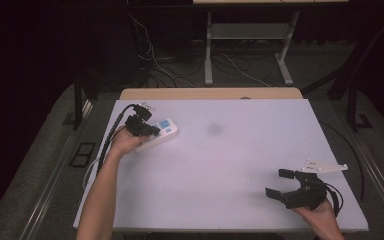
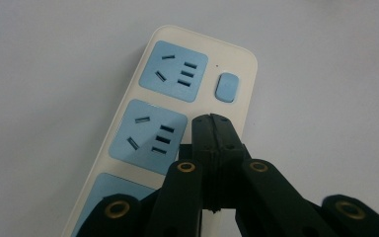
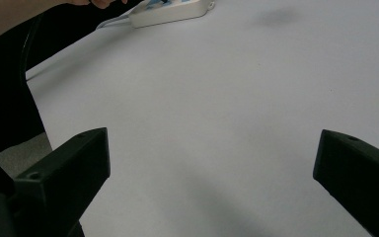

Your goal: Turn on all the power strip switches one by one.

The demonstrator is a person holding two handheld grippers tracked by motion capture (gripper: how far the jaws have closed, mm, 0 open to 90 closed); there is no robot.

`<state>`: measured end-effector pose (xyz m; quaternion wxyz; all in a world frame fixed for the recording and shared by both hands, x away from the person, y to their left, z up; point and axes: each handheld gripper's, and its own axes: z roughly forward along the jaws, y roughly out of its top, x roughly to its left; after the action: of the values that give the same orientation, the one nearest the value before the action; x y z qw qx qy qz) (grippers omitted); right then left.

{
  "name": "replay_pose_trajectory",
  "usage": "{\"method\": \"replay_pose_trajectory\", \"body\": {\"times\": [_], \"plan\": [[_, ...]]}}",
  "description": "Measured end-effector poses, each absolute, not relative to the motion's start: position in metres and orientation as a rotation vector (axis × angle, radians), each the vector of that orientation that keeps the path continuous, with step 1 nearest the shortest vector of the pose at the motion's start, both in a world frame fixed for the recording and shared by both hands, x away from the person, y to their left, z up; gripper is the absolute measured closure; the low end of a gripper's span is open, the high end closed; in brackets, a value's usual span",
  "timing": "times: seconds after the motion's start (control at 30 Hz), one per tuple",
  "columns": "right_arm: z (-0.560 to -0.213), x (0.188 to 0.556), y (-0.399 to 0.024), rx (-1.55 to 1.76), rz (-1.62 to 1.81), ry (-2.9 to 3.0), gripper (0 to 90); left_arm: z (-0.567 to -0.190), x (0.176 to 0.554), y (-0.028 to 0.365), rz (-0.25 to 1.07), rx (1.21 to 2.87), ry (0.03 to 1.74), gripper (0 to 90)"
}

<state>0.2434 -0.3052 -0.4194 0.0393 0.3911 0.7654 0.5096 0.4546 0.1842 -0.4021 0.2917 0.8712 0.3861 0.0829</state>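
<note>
At the far left of the white table point(image 1: 240, 165), a cream power strip point(image 1: 161, 132) with pale blue socket faces lies flat, its white cord point(image 1: 91, 167) trailing off the near-left edge. The left gripper point(image 1: 147, 131) hangs over it, jaws pressed tight together with nothing between them, the joined tips poised above the strip's right edge just short of the blue switch point(image 2: 227, 87). In the left gripper view, the closed tips point(image 2: 211, 121) form a single blunt point between the second socket point(image 2: 150, 134) and that switch; jaws drawn together like this look suited to pressing a small button rather than grasping, and that seems the work in hand. Whether the tips already touch the plastic cannot be told.

The right gripper point(image 1: 280, 184) sits well apart at the near-right corner, jaws spread wide and empty, the person's hand resting low at the table edge. Its own view looks across bare tabletop toward the power strip point(image 3: 170, 12) in the distance, both black jaws flanking open space. The posture reads as waiting, kept clear so the left hand has the strip to itself. A faint grey smudge point(image 1: 215, 130) marks the table's middle.
</note>
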Motion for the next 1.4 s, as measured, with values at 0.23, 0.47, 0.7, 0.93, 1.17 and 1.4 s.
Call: {"method": "replay_pose_trajectory", "body": {"times": [0.23, 0.47, 0.7, 0.93, 1.17, 1.4], "plan": [[-0.4194, 0.2434, -0.3052, 1.198, 1.562, 2.346, 0.7, -0.4024, 0.4537, 0.1831, 0.231, 2.327, 1.021, 89.6], [-0.4195, 0.2434, -0.306, 1.201, 1.563, 2.343, 0.7, -0.405, 0.4519, 0.1838, 0.238, 2.313, 1.021, 89.6], [-0.4195, 0.2432, -0.3057, 1.196, 1.563, 2.344, 0.7, -0.4065, 0.4524, 0.186, 0.213, 2.298, 1.025, 89.8], [-0.4192, 0.2429, -0.3059, 1.192, 1.565, 2.344, 0.7, -0.4077, 0.4518, 0.1864, 0.212, 2.286, 1.033, 89.9], [-0.4188, 0.2425, -0.3072, 1.19, 1.565, 2.344, 0.7, -0.4078, 0.4532, 0.1877, 0.192, 2.282, 1.048, 90.0], [-0.4182, 0.2422, -0.3088, 1.194, 1.565, 2.338, 0.7, -0.408, 0.4517, 0.1856, 0.206, 2.279, 1.065, 90.0]]}}
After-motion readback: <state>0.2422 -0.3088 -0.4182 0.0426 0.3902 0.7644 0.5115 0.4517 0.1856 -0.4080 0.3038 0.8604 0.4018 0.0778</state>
